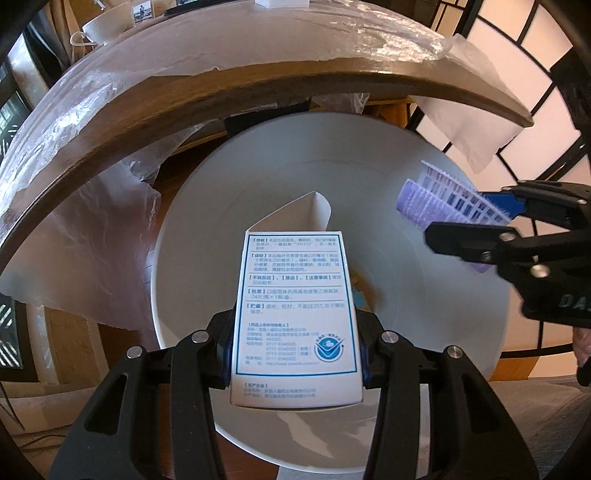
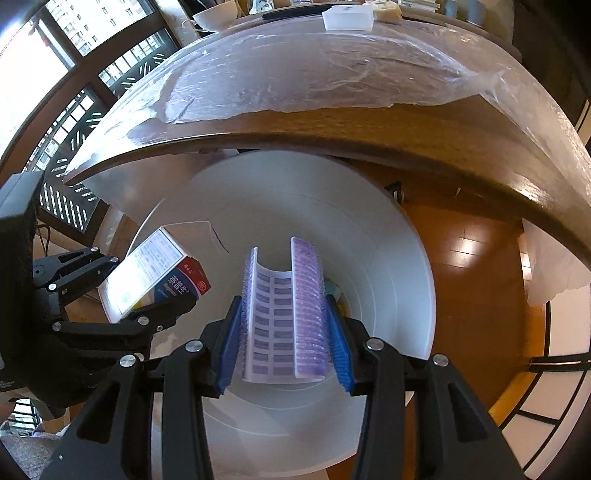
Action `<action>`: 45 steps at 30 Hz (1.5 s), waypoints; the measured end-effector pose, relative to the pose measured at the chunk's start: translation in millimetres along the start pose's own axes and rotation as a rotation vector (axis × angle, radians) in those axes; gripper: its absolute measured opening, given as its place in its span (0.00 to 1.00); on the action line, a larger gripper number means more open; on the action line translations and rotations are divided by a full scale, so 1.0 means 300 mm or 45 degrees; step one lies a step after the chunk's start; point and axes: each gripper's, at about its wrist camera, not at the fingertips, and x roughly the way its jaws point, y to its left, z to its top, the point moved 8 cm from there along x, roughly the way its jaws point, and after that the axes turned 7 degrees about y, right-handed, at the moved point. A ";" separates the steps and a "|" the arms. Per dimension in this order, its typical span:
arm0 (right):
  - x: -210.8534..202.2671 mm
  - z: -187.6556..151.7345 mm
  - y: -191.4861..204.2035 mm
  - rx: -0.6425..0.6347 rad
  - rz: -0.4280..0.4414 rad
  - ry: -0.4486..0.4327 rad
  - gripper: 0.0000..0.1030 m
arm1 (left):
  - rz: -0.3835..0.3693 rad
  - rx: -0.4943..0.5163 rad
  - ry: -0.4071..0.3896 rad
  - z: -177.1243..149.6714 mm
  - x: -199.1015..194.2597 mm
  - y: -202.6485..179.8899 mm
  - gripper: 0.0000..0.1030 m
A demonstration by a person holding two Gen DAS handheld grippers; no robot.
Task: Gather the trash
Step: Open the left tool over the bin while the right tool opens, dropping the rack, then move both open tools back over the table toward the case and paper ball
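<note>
My left gripper (image 1: 295, 354) is shut on a white medicine box (image 1: 295, 306) with blue print and an open top flap, held over the mouth of a white round bin (image 1: 424, 314). My right gripper (image 2: 284, 332) is shut on a bent purple blister pack (image 2: 282, 314), also over the bin (image 2: 369, 258). In the left wrist view the right gripper (image 1: 476, 221) holds the blister pack (image 1: 436, 195) at the right. In the right wrist view the left gripper (image 2: 147, 295) holds the box (image 2: 155, 273) at the left. Something small lies at the bin's bottom.
A round wooden table (image 1: 258, 81) covered with clear plastic film (image 2: 314, 62) overhangs the bin. A white cup (image 2: 216, 16) and a white box (image 2: 347, 18) stand at its far side. Wooden floor (image 2: 469, 288) lies to the right of the bin.
</note>
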 end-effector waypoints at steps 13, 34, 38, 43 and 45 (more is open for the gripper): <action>-0.274 0.086 -0.063 0.139 -0.009 -0.253 0.84 | -0.088 0.002 -0.110 0.026 -0.156 -0.014 0.76; -0.584 0.708 -0.229 0.091 -0.315 -0.658 0.95 | 0.050 -0.064 -0.486 0.584 -0.407 0.086 0.93; -0.517 0.827 -0.226 0.055 -0.317 -0.633 0.94 | 0.048 -0.074 -0.467 0.664 -0.358 0.094 0.93; -0.390 0.962 -0.266 0.045 -0.327 -0.557 0.85 | 0.077 -0.050 -0.471 0.762 -0.297 0.094 0.93; -0.340 1.015 -0.296 0.065 -0.328 -0.525 0.81 | 0.087 -0.045 -0.476 0.807 -0.273 0.097 0.93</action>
